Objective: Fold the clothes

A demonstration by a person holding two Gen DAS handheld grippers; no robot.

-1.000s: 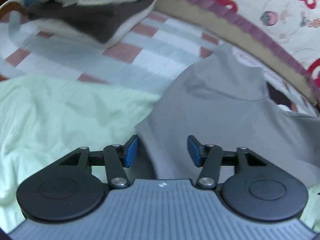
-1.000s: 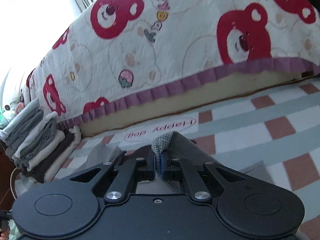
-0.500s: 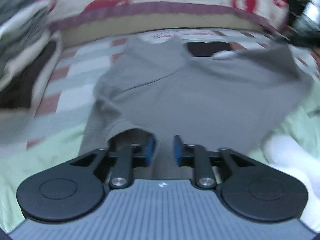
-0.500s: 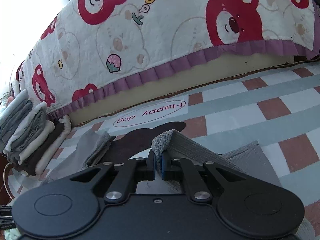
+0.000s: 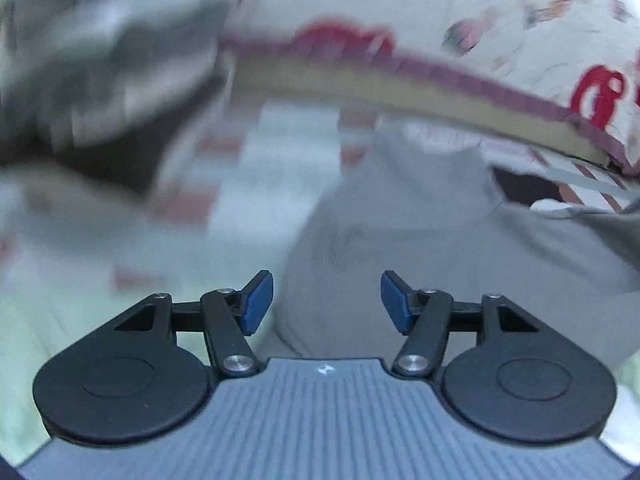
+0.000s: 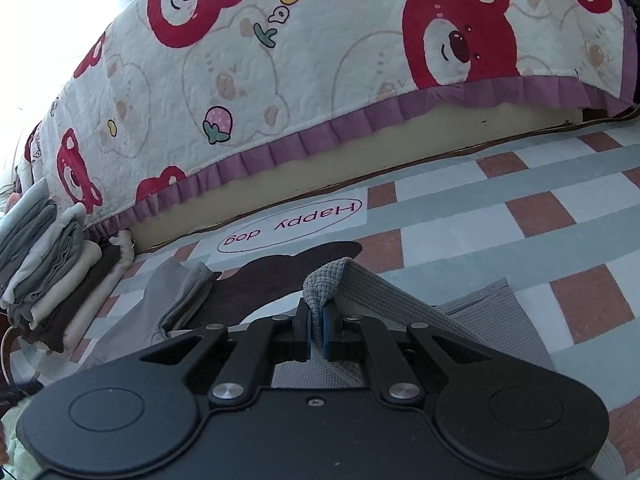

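Grey garment [image 6: 320, 292] pinched only in right view's jaws.

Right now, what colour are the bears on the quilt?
The bears on the quilt are red with cream snouts, clearest in the right wrist view.

text: "Happy dog", upside down, inside thin oval outline on white rectangular label [image 6: 292, 222] | on: checked grey, white and brick-red mat [image 6: 500, 240] | position: 12 o'clock of right wrist view centre | other lettering: pastel letters on bear-print quilt [image 6: 280, 12], unreadable

grey garment [image 6: 460, 312], red-bear quilt [image 6: 320, 60], checked blue-and-brick mat [image 6: 520, 216]
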